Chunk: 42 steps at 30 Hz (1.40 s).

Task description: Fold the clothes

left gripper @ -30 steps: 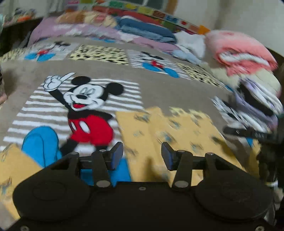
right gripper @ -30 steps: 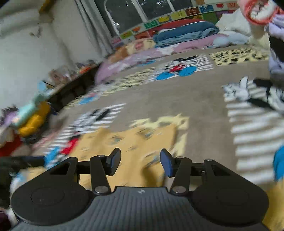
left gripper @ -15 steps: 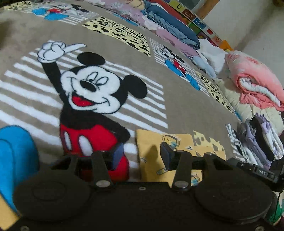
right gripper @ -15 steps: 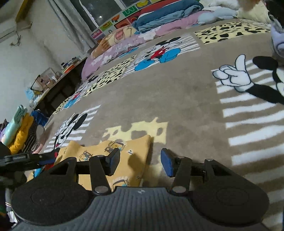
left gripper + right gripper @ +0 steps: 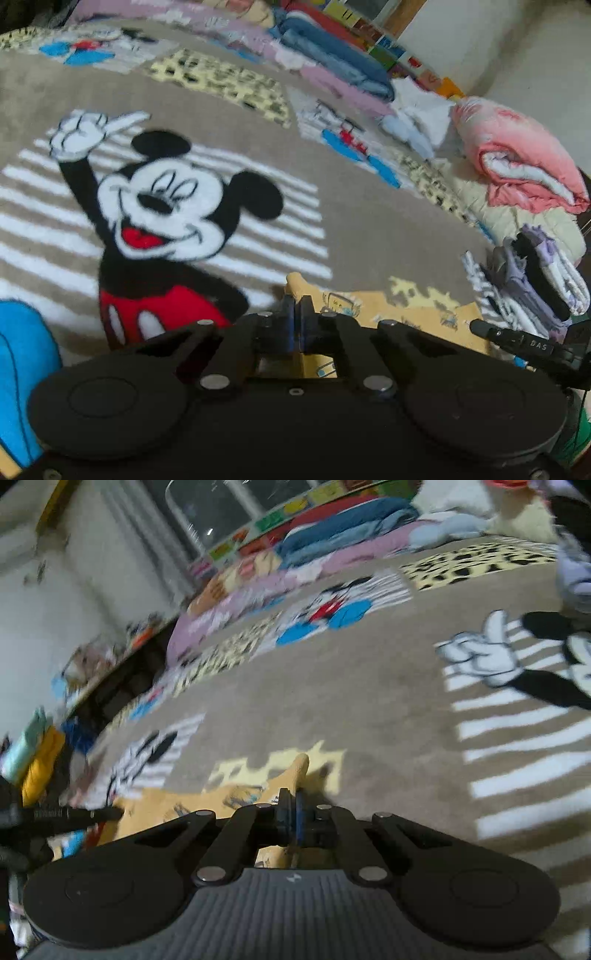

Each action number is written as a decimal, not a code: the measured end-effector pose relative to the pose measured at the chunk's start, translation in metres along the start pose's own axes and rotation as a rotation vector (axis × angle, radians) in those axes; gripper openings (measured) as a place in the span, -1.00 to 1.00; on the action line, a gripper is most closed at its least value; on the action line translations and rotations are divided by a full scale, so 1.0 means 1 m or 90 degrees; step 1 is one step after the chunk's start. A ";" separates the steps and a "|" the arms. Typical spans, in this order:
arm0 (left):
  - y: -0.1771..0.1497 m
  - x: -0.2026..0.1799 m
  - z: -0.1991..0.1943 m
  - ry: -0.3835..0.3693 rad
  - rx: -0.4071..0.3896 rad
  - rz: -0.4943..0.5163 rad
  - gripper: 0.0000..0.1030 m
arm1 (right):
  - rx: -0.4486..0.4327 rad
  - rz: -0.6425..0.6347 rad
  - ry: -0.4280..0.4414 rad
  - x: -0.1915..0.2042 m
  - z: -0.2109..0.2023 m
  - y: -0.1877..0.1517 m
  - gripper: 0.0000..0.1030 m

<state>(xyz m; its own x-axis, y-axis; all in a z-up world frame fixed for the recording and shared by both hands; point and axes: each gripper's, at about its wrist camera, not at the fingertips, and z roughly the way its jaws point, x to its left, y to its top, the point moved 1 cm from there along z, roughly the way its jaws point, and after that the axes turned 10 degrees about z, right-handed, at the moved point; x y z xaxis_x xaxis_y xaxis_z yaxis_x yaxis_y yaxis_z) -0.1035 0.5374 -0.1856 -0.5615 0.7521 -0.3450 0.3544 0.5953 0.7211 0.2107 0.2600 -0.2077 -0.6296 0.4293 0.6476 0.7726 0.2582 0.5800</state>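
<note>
A yellow printed garment (image 5: 406, 314) lies on a brown Mickey Mouse blanket (image 5: 351, 229). My left gripper (image 5: 295, 306) is shut on the garment's far left corner, which pokes up between the fingers. My right gripper (image 5: 291, 805) is shut on the garment's (image 5: 207, 801) far right corner, whose tip (image 5: 301, 766) stands up past the fingers. The garment stretches between the two grippers. The other gripper shows as a black bar at the right of the left wrist view (image 5: 524, 341) and at the left of the right wrist view (image 5: 62, 814).
A pile of folded clothes (image 5: 535, 273) sits to the right of the garment. A pink rolled quilt (image 5: 517, 162) and blue and pink bedding (image 5: 332, 66) lie along the far edge. A shelf with clutter (image 5: 92, 672) and stacked clothes (image 5: 37, 753) stand at the left.
Both grippers went from open to shut on the garment's far corners. Both have lowered to the blanket at the garment's far edge.
</note>
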 end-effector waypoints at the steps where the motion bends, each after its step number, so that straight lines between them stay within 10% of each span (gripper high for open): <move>1: 0.001 0.000 0.001 0.002 0.000 0.002 -1.00 | -0.006 0.005 -0.001 -0.002 -0.002 0.001 -0.92; 15: 0.004 0.002 -0.012 0.128 -0.020 0.032 -0.78 | -0.036 0.012 -0.079 -0.011 -0.005 0.004 -0.82; 21: 0.003 -0.038 0.004 0.034 0.007 0.124 -0.78 | -0.022 -0.116 -0.047 0.023 -0.010 0.007 -0.82; 29: 0.005 -0.039 0.013 0.132 0.010 0.141 -0.76 | 0.051 -0.182 -0.120 0.028 0.015 -0.009 -0.79; 35: 0.003 -0.063 0.036 0.029 0.060 0.194 -0.68 | 0.033 -0.208 -0.133 0.032 0.012 -0.009 -0.64; 42: 0.019 -0.038 0.021 0.146 0.014 0.127 -0.60 | 0.040 -0.246 -0.163 0.035 0.016 -0.016 -0.62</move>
<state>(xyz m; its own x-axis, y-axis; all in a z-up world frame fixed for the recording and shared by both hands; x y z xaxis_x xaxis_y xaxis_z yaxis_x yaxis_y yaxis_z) -0.0597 0.5258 -0.1713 -0.6330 0.7724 -0.0515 0.4889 0.4505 0.7470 0.1771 0.2846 -0.2023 -0.8379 0.4889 0.2427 0.4939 0.4895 0.7186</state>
